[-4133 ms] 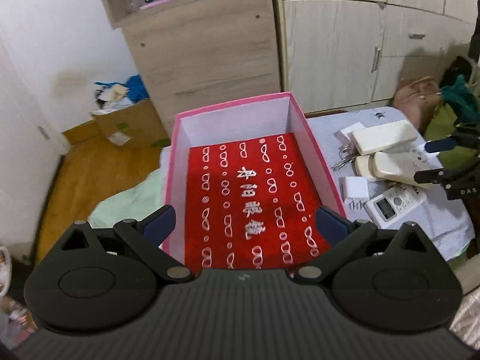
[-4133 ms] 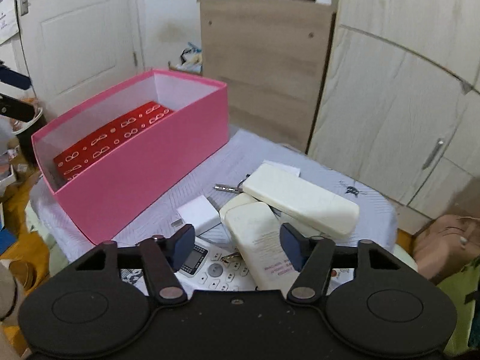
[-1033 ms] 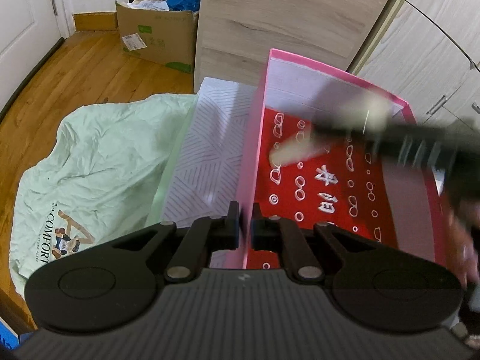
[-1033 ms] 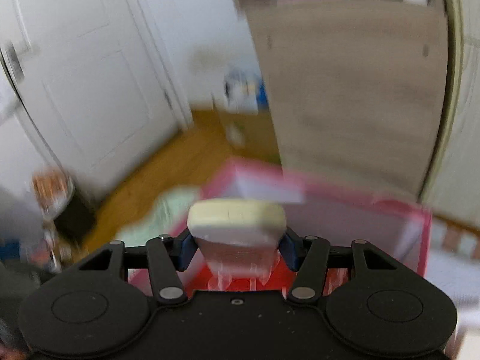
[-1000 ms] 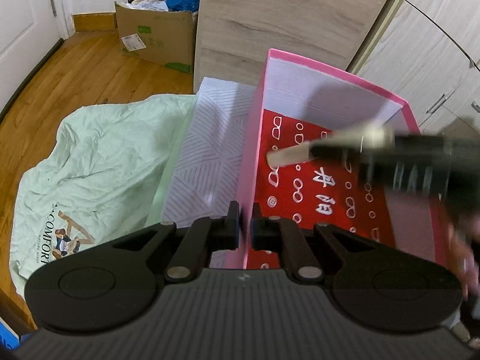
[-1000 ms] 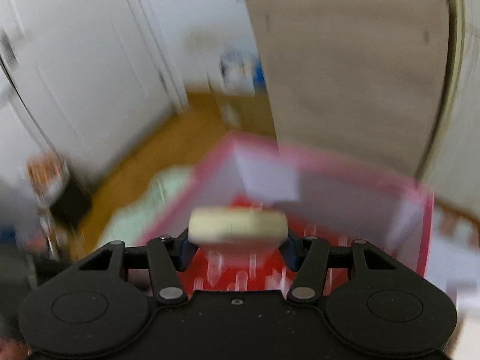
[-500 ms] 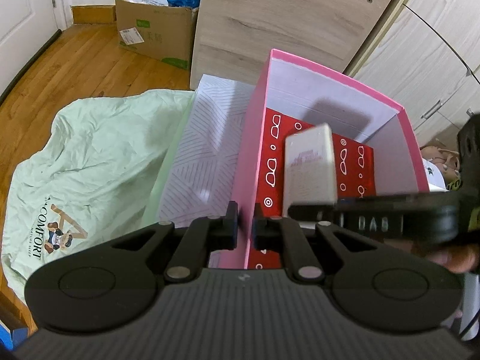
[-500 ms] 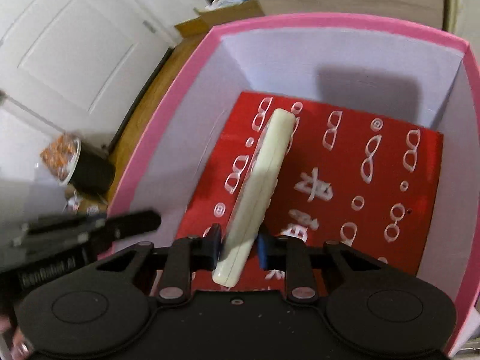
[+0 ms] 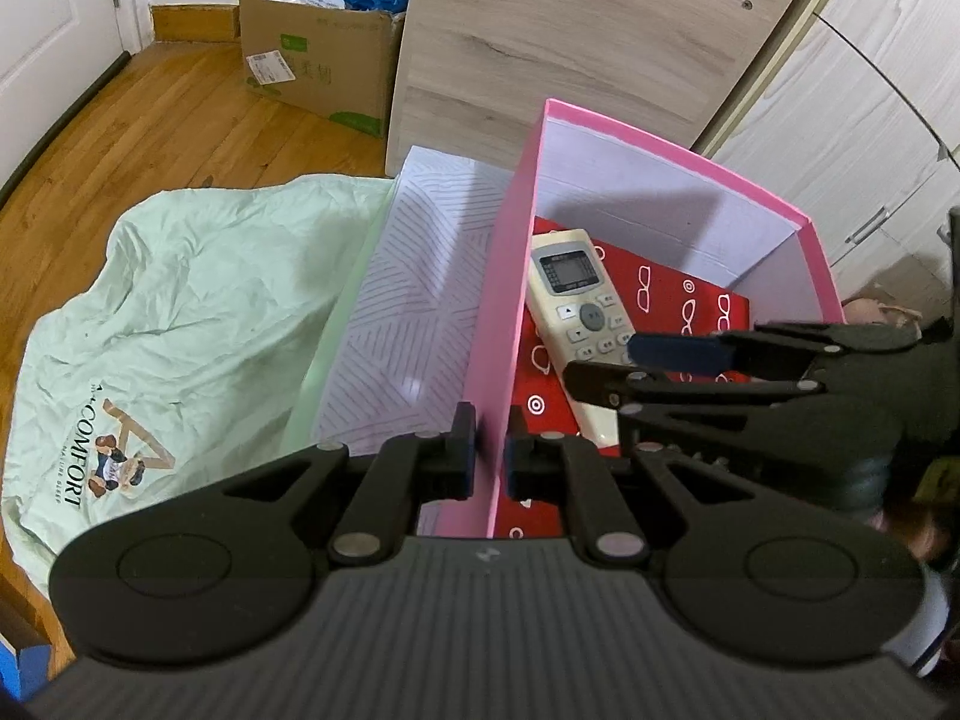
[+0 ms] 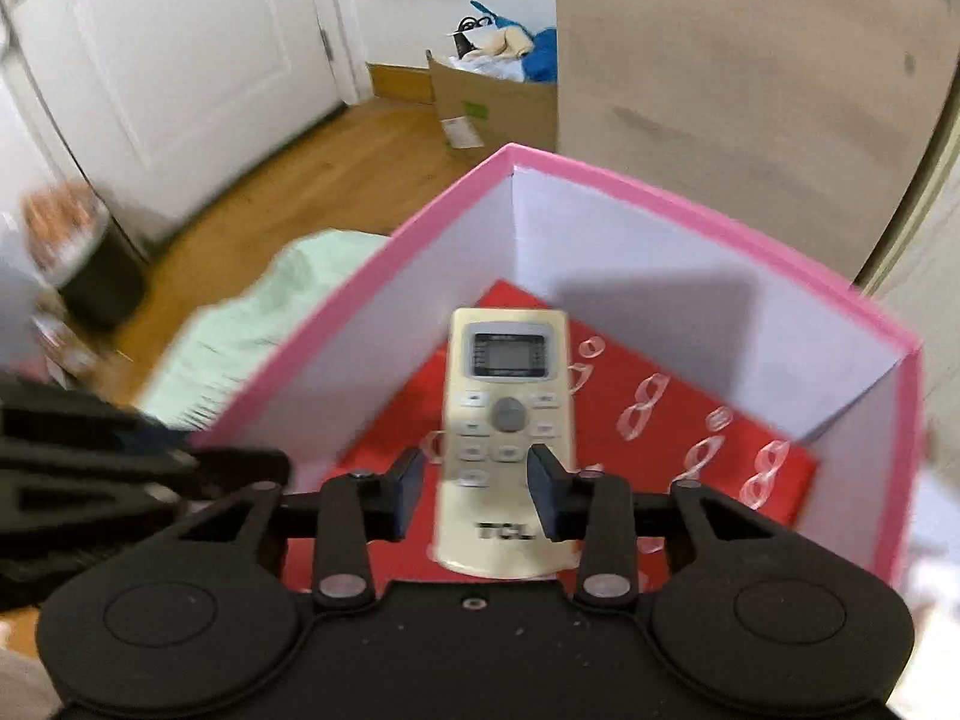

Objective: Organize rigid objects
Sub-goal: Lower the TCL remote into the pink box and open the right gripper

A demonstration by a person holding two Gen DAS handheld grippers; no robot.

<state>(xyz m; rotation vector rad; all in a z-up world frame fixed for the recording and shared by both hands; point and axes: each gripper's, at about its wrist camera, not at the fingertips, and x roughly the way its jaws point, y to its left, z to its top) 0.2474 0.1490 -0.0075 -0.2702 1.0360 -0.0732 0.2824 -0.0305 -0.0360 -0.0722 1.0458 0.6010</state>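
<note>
A pink box (image 9: 503, 276) with a red patterned lining stands on the patterned cloth. My left gripper (image 9: 486, 459) is shut on the box's near left wall, one pad on each side of it. A cream air-conditioner remote (image 9: 576, 294) lies face up on the lining along the left wall. My right gripper (image 10: 477, 480) hovers over the remote's (image 10: 507, 396) lower half with its jaws opening. The remote sits between and below the pads, which do not press on it. From the left wrist view the right gripper (image 9: 600, 360) reaches in from the right.
A mint green sheet (image 9: 180, 300) hangs left of the patterned cloth (image 9: 408, 300). A cardboard box (image 9: 318, 60) of clutter stands on the wood floor beside a wooden cabinet (image 9: 570, 42). A white door (image 10: 180, 48) and a dark bin (image 10: 102, 276) are at the left.
The remote was carried over the box, then stood on its edge in the right gripper. Now it lies flat and face up on the lining and the right jaws have parted. The left gripper kept its hold.
</note>
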